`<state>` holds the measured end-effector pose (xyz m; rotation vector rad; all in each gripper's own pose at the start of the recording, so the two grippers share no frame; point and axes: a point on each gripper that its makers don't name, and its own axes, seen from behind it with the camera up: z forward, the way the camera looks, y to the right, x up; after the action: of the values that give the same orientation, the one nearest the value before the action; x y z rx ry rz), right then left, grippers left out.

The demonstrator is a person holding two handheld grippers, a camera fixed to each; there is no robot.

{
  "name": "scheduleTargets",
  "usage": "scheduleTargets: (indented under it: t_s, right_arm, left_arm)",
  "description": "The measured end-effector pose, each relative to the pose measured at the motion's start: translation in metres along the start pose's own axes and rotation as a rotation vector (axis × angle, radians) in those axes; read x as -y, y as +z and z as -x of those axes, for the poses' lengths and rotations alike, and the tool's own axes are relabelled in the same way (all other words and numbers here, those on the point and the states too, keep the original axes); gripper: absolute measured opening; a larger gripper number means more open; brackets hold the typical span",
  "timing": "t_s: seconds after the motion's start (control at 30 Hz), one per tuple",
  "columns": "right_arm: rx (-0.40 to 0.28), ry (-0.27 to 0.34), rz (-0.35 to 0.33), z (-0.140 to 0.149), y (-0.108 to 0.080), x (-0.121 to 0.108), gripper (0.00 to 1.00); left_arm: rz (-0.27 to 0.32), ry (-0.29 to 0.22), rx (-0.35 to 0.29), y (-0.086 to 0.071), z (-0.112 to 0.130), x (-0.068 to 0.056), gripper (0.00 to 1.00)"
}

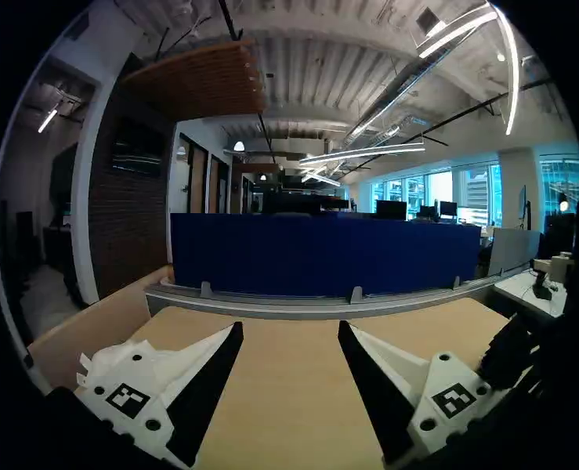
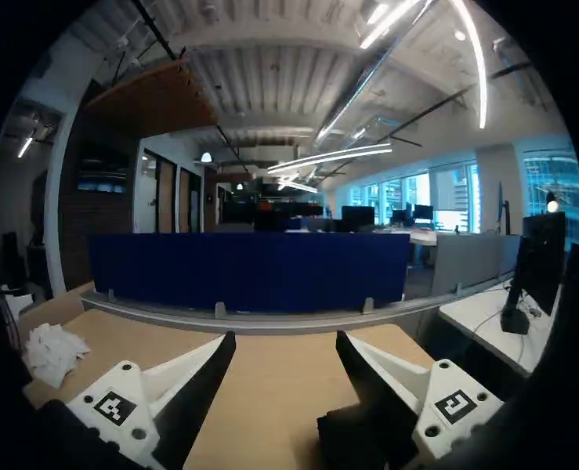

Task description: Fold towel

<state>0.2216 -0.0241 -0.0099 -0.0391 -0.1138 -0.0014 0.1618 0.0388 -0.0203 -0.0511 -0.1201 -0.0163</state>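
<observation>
A crumpled white towel [image 2: 52, 352] lies on the light wooden table [image 2: 281, 392] at the far left of the right gripper view, well off to the side of my right gripper [image 2: 285, 338]. That gripper is open and holds nothing. In the left gripper view my left gripper [image 1: 289, 329] also stands open above the bare tabletop [image 1: 289, 392], with nothing between its fingers.
A blue partition [image 1: 320, 254] runs along the table's far edge, with a grey rail below it. A dark, blurred object [image 2: 352, 431] sits low beside my right finger. Another black shape [image 1: 512, 348] stands at the right. White desks with monitors [image 2: 536, 274] are further right.
</observation>
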Motion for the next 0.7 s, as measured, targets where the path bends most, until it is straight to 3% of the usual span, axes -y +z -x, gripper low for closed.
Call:
scheduleTargets:
  t_s: [0.3, 0.7]
  right_arm:
    - [0.022, 0.002, -0.025, 0.010, 0.012, 0.017, 1.00]
    - [0.013, 0.019, -0.007, 0.030, 0.030, 0.017, 1.00]
  left_arm:
    - [-0.013, 0.063, -0.020, 0.008, 0.040, 0.005, 0.90]
    - [-0.032, 0.048, -0.061, 0.021, 0.098, 0.015, 0.90]
